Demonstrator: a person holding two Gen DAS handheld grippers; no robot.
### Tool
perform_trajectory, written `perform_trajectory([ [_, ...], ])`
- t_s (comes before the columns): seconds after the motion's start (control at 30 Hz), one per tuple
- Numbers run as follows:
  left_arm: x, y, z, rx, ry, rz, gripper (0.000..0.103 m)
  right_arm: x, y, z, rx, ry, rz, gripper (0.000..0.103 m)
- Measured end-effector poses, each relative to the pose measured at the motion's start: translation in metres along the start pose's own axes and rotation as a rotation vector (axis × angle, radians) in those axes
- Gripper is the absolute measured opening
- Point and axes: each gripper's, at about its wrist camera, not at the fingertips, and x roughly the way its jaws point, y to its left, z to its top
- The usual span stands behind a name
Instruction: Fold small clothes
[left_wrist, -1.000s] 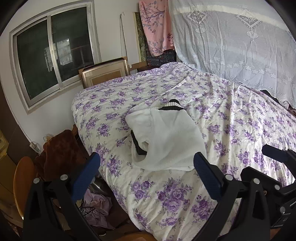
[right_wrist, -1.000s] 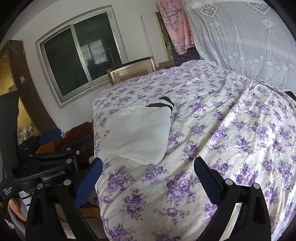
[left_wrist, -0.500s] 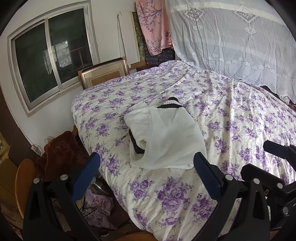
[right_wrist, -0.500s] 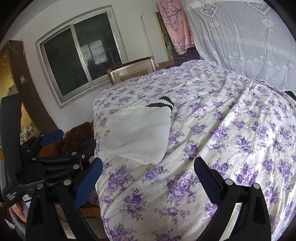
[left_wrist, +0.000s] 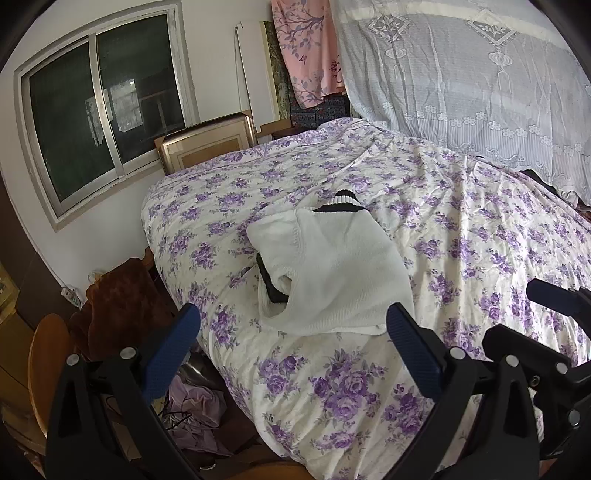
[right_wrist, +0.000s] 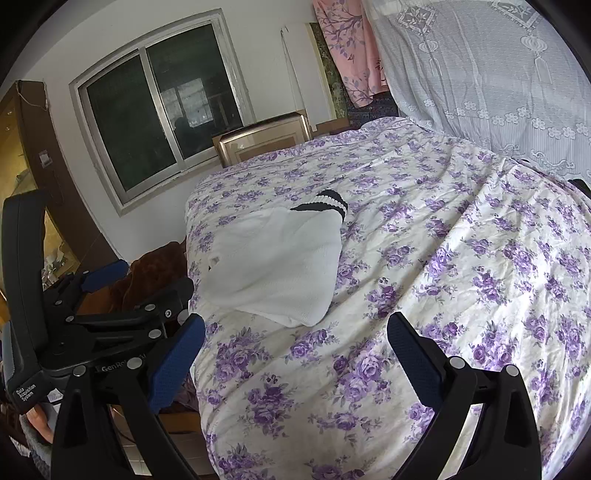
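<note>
While white sweater (left_wrist: 332, 273) lies folded | both hand-held grippers spread wide, empty | left hand-held gripper (right_wrist: 107, 291) label "Data Acquisition System"

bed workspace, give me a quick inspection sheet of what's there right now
surface: bed under a purple floral sheet, wrinkled
job's things: white sweater with black-striped trim, folded, lying near the bed's left edge; neither gripper touches it
clutter: brown cloth and a wooden chair on the floor beside the bed, pale garment below
grippers: left gripper open, held short of the sweater; right gripper open, over bare sheet
cables: thin dark cord on the floor by the pale garment
surroundings: window, framed picture against the wall, pink cloth and lace curtain hanging behind the bed
</note>
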Motion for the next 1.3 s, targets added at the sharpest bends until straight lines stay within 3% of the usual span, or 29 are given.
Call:
perform_trajectory([
  [1.3, 0.0016, -0.0011, -0.0054, 0.0, 0.009, 0.016, 0.098, 0.0009, 0.0006, -0.0001, 0.0, 0.002, 0.002, 0.099],
])
